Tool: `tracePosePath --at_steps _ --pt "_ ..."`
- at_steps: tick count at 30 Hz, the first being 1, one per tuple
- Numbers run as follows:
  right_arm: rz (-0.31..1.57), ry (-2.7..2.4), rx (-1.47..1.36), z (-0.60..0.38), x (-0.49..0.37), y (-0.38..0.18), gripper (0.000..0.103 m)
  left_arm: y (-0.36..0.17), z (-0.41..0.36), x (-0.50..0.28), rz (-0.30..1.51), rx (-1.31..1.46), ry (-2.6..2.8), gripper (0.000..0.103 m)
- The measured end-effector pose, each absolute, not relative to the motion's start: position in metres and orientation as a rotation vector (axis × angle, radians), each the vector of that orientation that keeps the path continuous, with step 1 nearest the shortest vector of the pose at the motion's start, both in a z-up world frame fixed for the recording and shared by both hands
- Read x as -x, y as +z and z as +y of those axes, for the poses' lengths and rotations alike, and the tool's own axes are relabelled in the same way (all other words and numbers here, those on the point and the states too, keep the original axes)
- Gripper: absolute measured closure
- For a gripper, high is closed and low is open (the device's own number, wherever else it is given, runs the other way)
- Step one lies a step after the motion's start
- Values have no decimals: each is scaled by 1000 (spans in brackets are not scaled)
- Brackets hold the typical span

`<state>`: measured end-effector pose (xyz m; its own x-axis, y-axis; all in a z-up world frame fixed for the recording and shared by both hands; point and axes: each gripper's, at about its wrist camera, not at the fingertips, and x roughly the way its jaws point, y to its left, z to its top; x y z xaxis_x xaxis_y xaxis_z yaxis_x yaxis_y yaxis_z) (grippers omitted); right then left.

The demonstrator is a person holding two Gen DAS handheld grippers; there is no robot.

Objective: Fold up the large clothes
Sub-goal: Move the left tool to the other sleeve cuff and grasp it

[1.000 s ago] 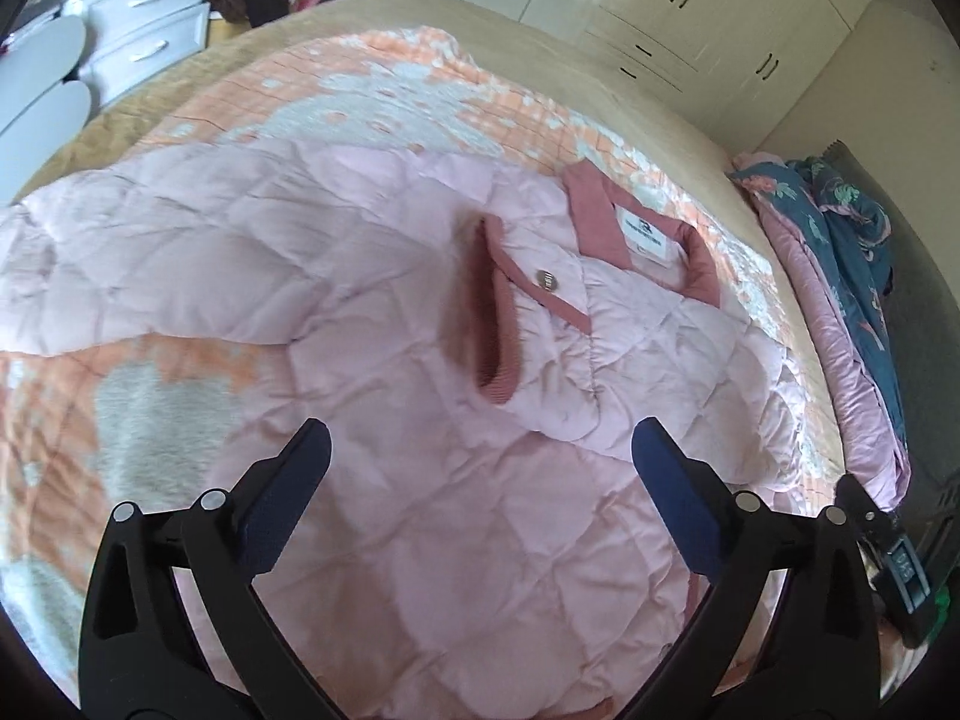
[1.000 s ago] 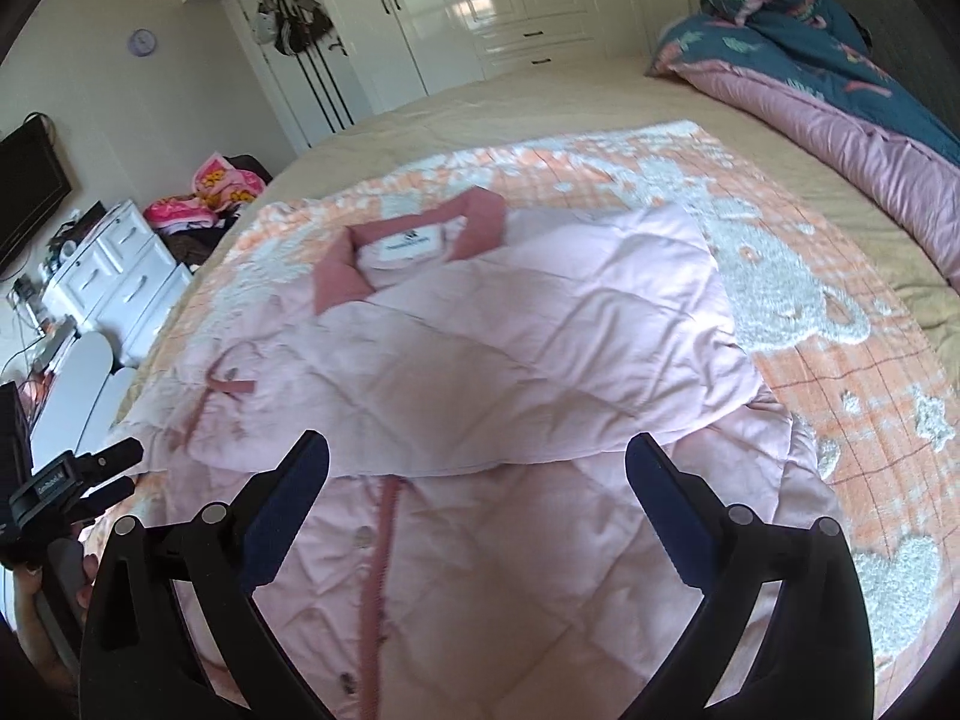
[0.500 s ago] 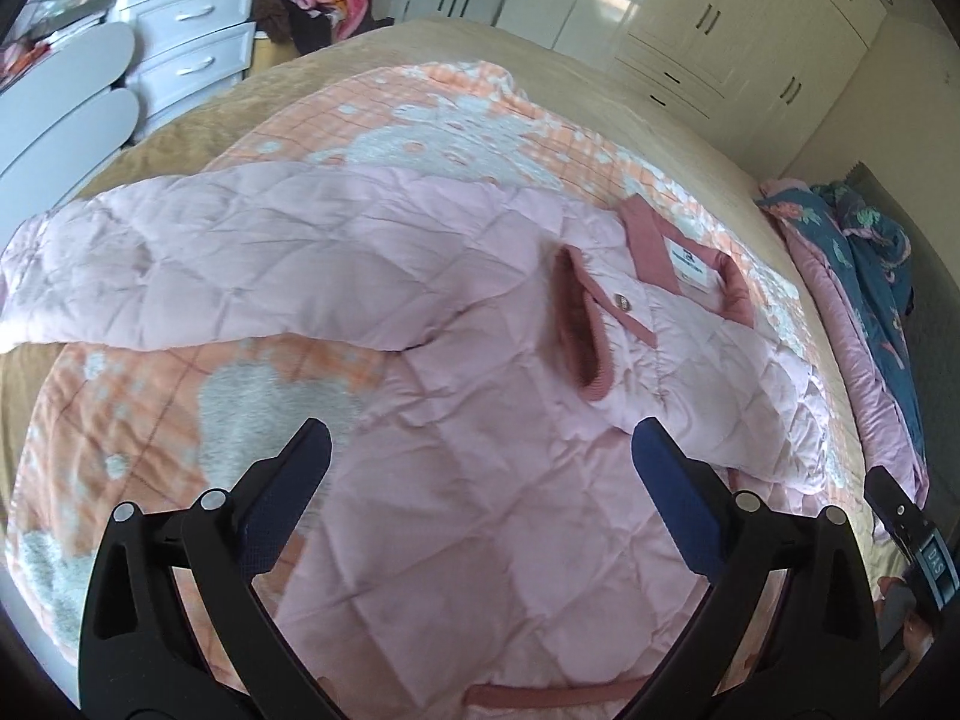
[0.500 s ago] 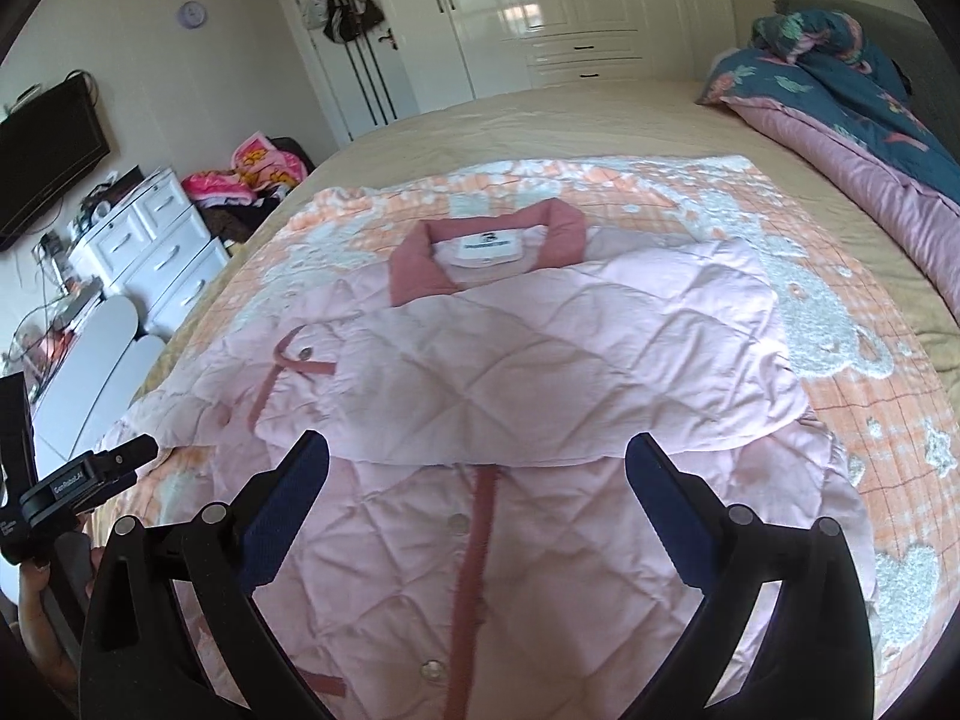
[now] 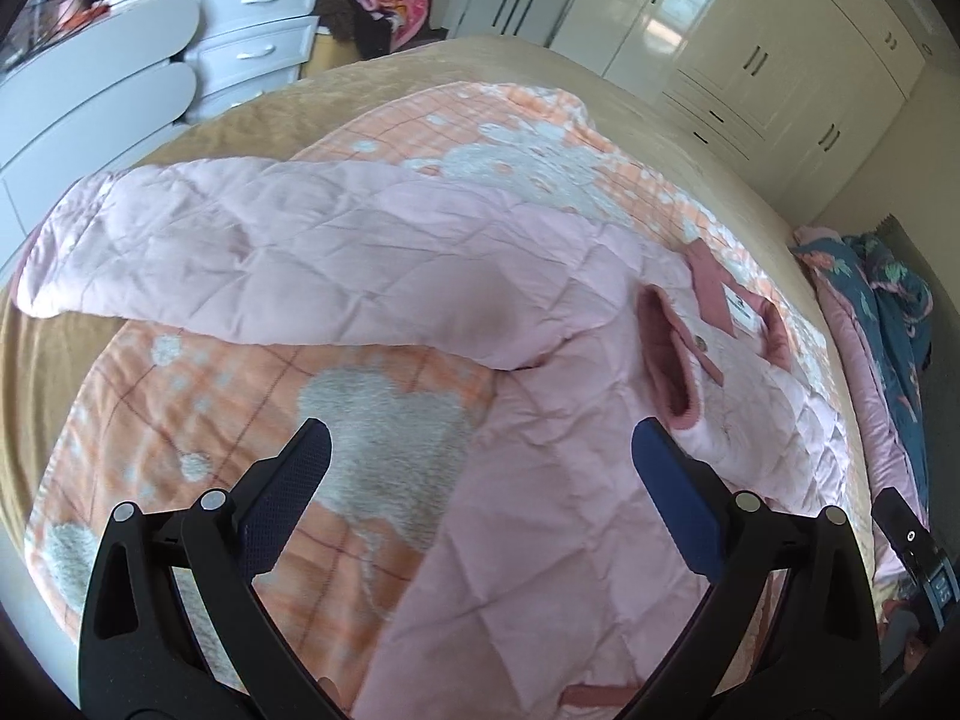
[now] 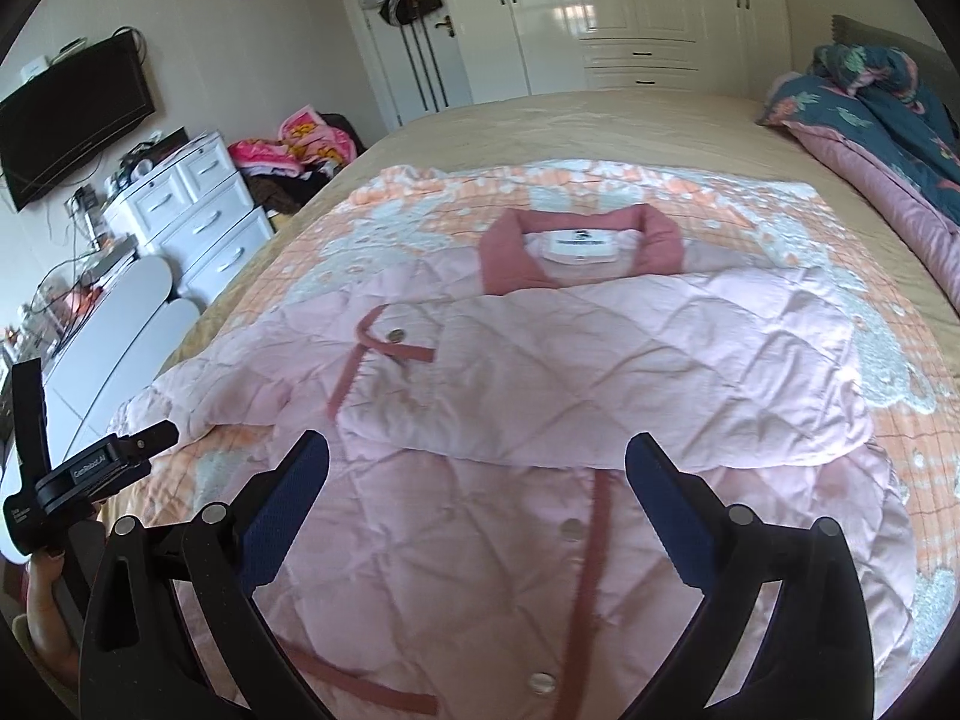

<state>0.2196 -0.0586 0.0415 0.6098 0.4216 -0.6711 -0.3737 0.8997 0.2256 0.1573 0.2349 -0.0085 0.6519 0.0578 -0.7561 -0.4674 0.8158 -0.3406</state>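
A pale pink quilted jacket with darker pink collar and trim lies front up on an orange and white blanket on the bed. One sleeve is folded across the chest. The other sleeve stretches straight out to the side. My left gripper is open and empty, above the jacket's side below the outstretched sleeve. My right gripper is open and empty, above the jacket's lower front near the button placket. The left gripper also shows in the right wrist view.
White drawers and white boards stand past the bed's left side. A pink and teal duvet is heaped along the bed's right side. Wardrobes line the far wall. The blanket lies on a tan bedsheet.
Both grippers have pulled back and risen from the jacket. The left view has swung left, so the whole outstretched sleeve shows. Both stay open and empty.
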Motion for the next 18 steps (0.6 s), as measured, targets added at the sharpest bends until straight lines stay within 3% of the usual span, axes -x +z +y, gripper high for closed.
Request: tracePosePath --at_steps 18 --pt "813 596 42 36 -216 36 4 -30 305 -125 786 647 436 9"
